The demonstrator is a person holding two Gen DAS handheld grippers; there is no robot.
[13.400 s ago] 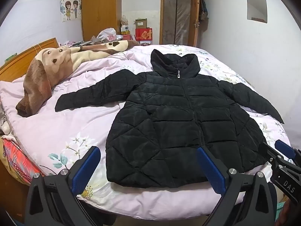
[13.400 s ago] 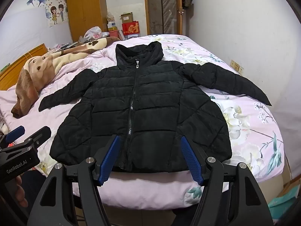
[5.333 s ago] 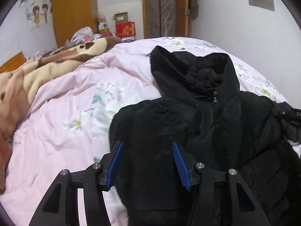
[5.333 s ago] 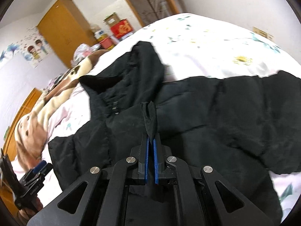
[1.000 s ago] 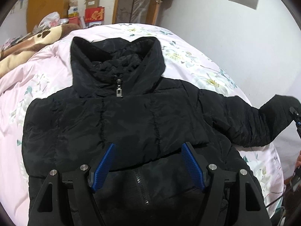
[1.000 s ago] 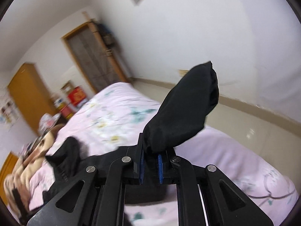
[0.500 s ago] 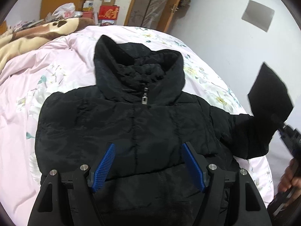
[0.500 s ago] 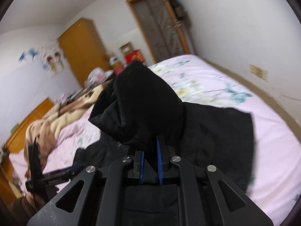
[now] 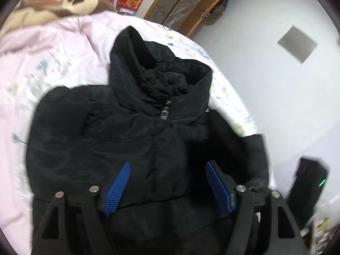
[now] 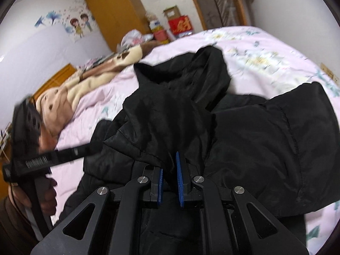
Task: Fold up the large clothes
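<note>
Home bedroom: pink floral bed [image 10: 276, 48], wooden wardrobe [image 10: 114, 10].

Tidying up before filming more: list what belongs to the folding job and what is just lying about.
Job: black jacket; its sleeve, pinched in the right tool; open left tool.

Lying about: brown blanket, red box, wardrobe.

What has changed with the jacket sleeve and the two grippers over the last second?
The right gripper, shut on the sleeve, has swung it from out beside the bed in over the jacket front. The left gripper hangs over the jacket holding nothing; its jaws have just been opening. The jacket body stays put on the bed.
</note>
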